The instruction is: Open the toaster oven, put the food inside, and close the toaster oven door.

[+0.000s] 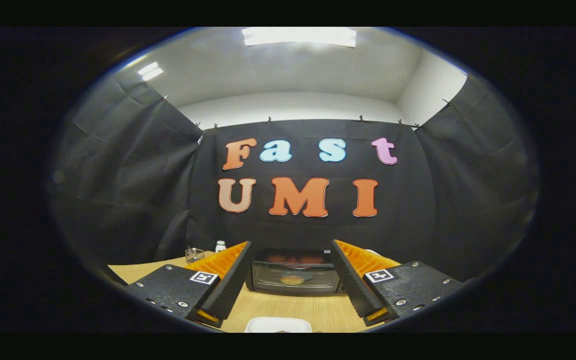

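A black toaster oven [294, 272] stands on the wooden table [288, 307] beyond my fingers, its glass door closed. Through the glass I see a round yellowish piece of food [292, 280] inside. My gripper [292, 247] is open, held back from the oven, with the oven framed between the two fingers and nothing in their grasp. A white plate [278, 325] lies on the table just below the fingers, close to me; only its far rim shows.
A small wire basket [194, 254] and a white bottle [220, 246] stand at the table's back left, beyond the left finger. Black cloth walls close in the booth behind and to both sides.
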Demonstrator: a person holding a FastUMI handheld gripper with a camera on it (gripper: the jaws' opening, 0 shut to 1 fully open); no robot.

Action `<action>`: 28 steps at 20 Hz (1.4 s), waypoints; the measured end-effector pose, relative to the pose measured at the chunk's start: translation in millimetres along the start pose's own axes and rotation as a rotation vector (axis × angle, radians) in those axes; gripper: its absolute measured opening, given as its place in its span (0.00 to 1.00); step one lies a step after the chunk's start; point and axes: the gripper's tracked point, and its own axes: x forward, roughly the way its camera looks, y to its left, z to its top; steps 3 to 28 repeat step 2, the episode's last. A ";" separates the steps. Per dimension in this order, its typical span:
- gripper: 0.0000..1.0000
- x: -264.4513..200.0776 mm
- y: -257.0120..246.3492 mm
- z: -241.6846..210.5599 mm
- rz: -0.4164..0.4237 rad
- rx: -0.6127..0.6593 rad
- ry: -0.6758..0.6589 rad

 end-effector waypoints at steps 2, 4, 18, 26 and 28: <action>0.91 -2.0 0.6 6.0 -0.004 -0.007 -0.011; 0.91 -2.0 0.6 6.0 -0.004 -0.007 -0.011; 0.91 -2.0 0.6 6.0 -0.004 -0.007 -0.011; 0.91 -2.0 0.6 6.0 -0.004 -0.007 -0.011; 0.91 -2.0 0.6 6.0 -0.004 -0.007 -0.011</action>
